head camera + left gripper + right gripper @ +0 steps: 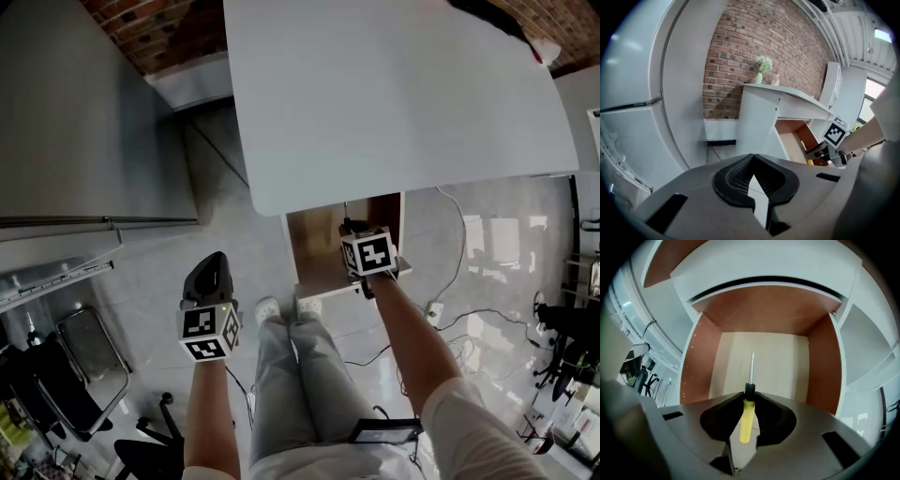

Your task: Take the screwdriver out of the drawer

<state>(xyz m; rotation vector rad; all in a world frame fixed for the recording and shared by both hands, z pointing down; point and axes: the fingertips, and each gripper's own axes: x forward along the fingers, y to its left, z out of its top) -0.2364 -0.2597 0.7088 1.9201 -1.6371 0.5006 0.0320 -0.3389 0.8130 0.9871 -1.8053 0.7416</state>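
Screwdriver (746,422): yellow handle clenched between the jaws of the right tool (749,397), shaft projecting past the tips over the open drawer (701,366), under the white counter (394,94). Left tool (751,162): clenched, empty, well apart.

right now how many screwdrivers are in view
1. The yellow-handled screwdriver with a black collar is clamped in the right gripper, over the open brown-walled drawer. No other shows; the gripper hides some drawer floor.

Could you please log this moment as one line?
right gripper: shut on screwdriver | drawer: open | left gripper: shut, empty
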